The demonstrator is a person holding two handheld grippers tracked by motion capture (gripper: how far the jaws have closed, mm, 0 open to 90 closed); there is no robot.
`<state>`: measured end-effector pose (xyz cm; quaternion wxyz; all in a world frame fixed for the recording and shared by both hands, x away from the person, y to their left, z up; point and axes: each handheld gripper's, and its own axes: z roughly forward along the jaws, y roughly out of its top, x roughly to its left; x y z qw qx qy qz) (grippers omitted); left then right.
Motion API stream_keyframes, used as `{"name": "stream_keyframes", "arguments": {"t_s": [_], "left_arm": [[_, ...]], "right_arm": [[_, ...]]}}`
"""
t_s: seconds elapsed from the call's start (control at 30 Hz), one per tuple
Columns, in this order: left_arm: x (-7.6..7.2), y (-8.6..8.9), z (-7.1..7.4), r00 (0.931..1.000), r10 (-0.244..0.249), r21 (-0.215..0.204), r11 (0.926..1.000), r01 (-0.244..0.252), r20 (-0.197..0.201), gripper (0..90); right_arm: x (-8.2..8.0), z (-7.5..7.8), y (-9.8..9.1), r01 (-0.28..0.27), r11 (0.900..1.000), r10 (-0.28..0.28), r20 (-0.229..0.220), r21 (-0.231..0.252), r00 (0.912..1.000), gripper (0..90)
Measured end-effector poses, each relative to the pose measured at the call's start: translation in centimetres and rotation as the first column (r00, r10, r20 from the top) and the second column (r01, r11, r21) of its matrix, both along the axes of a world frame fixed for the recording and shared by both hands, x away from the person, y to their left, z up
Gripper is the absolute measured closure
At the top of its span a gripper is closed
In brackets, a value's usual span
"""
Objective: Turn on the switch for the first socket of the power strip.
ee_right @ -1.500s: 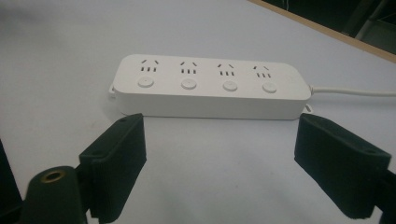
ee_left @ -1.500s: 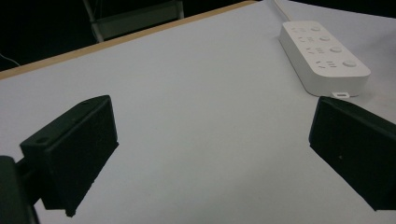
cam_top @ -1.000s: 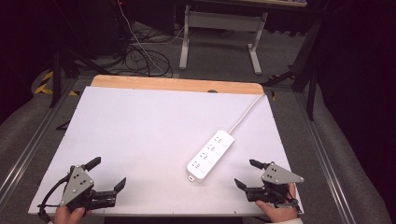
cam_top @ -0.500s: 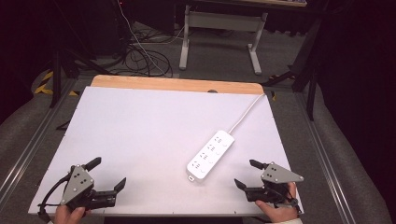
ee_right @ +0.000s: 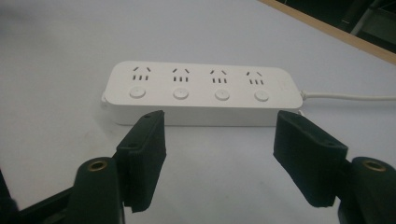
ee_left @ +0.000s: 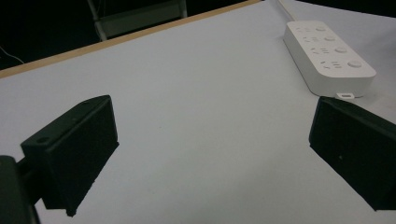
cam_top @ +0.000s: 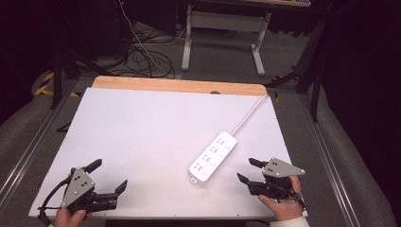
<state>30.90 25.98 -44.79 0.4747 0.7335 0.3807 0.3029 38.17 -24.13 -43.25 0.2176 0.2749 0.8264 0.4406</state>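
While both grippers rest at the table's (cam_top: 156,118) near edge, the power strip (cam_top: 213,157) lies at 10 o'clock of the right gripper (cam_top: 247,170), whose jaws have just been closing, nothing between. Left gripper (cam_top: 109,176) gapes wide, seemingly empty.

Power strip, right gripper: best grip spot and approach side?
Probably pinch the power strip across its narrow width, mid-body, coming from above. It lies flat on the table, long and slim, so the long sides suit the jaws. The right gripper, open and empty, sits just beside it.
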Motion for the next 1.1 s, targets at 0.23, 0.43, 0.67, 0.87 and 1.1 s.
{"name": "stream_keyframes", "arguments": {"t_s": [0.23, 0.43, 0.67, 0.87, 1.1], "left_arm": [[0.0, 0.0, 0.0, 1.0, -0.001, -0.001, 1.0, 0.001, 0.001, 1.7], [0.0, 0.1, 0.0, 1.0, -0.004, 0.001, 1.0, 0.004, 0.003, 1.7], [0.0, 0.1, 0.0, 1.0, -0.003, 0.0, 1.0, 0.003, 0.001, 1.7], [0.0, 0.1, 0.0, 1.0, -0.003, 0.0, 1.0, 0.003, 0.002, 1.7], [0.0, 0.1, 0.0, 1.0, -0.003, 0.0, 1.0, 0.003, 0.0, 1.7]], "right_arm": [[0.9, 1.1, 0.7, -0.008, 1.0, 0.008, -0.004, -0.002, 1.0, 35.4], [1.7, 2.0, 1.3, -0.013, 0.9999, 0.013, 0.008, -0.006, 0.9999, 35.6], [2.6, 2.8, 1.8, -0.018, 0.9998, 0.018, 0.0, -0.006, 0.9998, 35.8], [3.3, 3.1, 2.3, -0.007, 0.9998, 0.006, -0.011, -0.018, 0.9999, 36.5], [4.4, 3.6, 2.6, 0.022, 0.9994, -0.023, -0.032, -0.027, 0.9992, 42.5]]}}
